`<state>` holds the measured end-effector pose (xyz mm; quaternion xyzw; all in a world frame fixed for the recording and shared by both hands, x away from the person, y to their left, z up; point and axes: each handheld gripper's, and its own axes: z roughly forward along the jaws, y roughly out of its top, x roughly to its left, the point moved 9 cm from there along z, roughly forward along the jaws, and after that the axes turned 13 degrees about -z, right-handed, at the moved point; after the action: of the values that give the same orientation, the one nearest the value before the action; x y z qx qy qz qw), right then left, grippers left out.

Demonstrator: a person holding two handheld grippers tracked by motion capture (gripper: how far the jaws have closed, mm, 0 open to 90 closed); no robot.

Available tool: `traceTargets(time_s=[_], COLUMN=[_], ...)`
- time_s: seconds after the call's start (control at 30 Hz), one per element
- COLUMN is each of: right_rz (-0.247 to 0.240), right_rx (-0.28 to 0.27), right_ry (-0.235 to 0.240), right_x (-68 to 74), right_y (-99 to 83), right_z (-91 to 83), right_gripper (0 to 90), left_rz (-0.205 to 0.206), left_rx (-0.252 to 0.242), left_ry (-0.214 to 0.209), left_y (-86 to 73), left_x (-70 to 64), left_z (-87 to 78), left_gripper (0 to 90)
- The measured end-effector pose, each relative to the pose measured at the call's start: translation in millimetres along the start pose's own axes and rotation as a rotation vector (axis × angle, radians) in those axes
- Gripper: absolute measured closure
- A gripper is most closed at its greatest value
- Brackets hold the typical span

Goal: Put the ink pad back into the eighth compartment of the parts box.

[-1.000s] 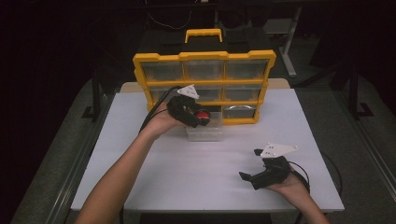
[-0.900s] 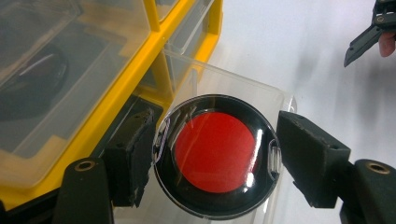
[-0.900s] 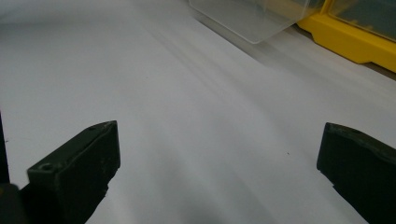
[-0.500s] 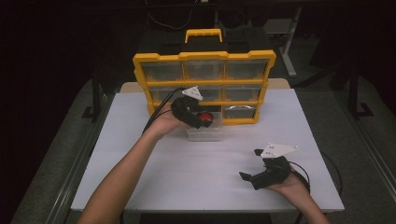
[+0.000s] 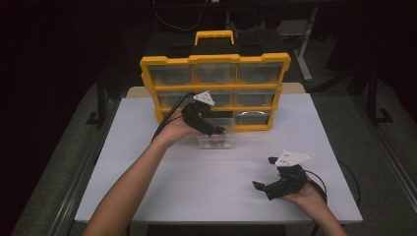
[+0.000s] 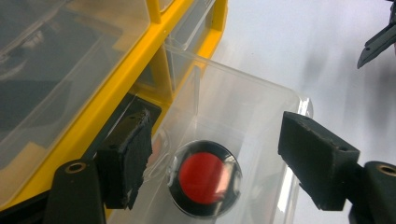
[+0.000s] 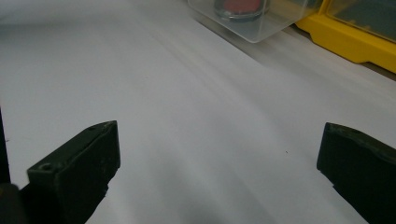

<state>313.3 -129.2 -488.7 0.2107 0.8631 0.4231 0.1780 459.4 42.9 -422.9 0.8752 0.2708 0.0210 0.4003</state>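
One red-capped disc [image 6: 204,179] lies in the clear drawer [image 6: 261,116] directly under the left tool [image 6: 215,158], jaws wide and empty.

Left gripper [image 5: 216,131], on an outstretched forearm, has its 2 jaws spread apart; right gripper [image 5: 260,187], held near the body, also gapes.

A white table [image 5: 172,162] carries a yellow parts organiser [image 5: 215,88] with clear drawers and a yellow handle, standing upright at the middle of the far edge. Just in front of it, toward the table's middle, a clear plastic drawer [image 5: 216,139] sits on the white top, touching or nearly touching the organiser's base. The right hand-held gripper [image 5: 268,182] rests near the near right corner.
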Motion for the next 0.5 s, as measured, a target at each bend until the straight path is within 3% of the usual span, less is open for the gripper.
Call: traceTargets(time_s=[0.5], right_rz=[0.012], right_rx=[0.003], right_ry=[0.003], right_x=[-1.8], right_y=[-2.7], right_z=[0.0], right_gripper=[0.0], left_rz=[-0.014], left_rx=[-0.016], left_ry=[-0.021], left_y=[-2.1], left_x=[-1.4], left_z=[-14.8], left_gripper=[22.1])
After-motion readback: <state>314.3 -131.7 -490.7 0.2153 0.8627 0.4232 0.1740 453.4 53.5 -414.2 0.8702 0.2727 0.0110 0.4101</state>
